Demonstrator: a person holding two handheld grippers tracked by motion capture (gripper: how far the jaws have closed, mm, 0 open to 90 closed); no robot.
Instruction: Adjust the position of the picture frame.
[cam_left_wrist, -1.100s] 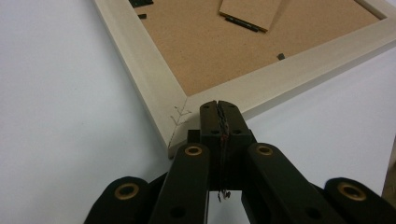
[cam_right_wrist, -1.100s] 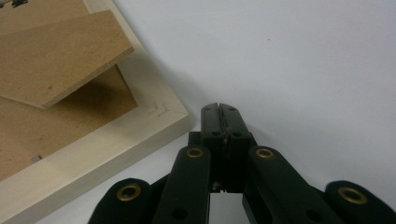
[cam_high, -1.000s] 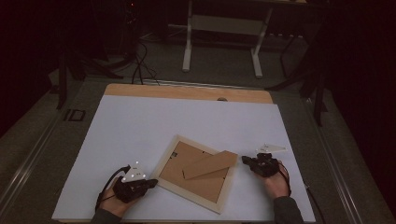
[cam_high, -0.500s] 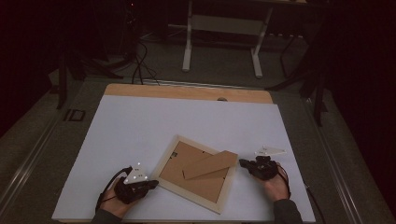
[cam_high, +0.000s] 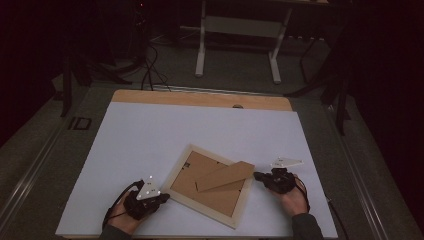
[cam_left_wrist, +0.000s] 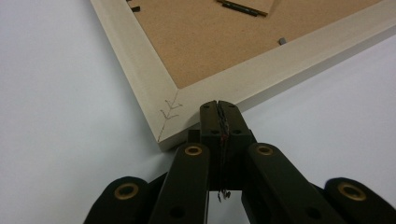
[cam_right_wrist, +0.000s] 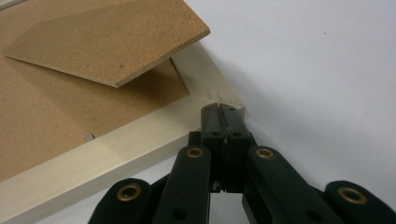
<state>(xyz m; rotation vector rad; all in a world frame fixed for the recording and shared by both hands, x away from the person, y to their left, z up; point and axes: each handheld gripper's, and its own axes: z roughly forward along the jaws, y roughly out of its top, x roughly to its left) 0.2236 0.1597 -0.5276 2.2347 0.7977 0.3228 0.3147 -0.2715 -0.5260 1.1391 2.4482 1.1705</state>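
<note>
Frame: the picture frame (cam_high: 210, 185) lies face down and turned at an angle on the white worktop (cam_high: 150, 135), near my edge, between my two hands.
Stand: the brown easel stand (cam_high: 225, 176) on the backing board (cam_left_wrist: 224, 42) is lifted a little and points toward my right side — in the right claw view its free end hangs over the rail.
Left claw: the left claw (cam_left_wrist: 218, 112) is clenched with nothing between the jaws; its closed tip sits just beside the frame's near corner (cam_left_wrist: 169, 112), and whether it touches the wood I cannot tell.
Right claw: the right claw (cam_right_wrist: 223, 114) is also clenched on nothing, tip against or just beside the opposite corner (cam_right_wrist: 219, 100).
Risk, sliding: I judge that a push from one side alone turns the frame on the smooth sheet — it can spin away instead of staying put.
Risk, slipping: closed tips on a bevelled corner have little hold; one can ride up over the rail and scratch the pale wood.
Risk, stand: if my right claw goes forward too high, it can catch the raised stand and bend its hinge.
Risk, edge: the frame is close to the worktop's near edge, so a hard pull toward me could drop it.
</note>
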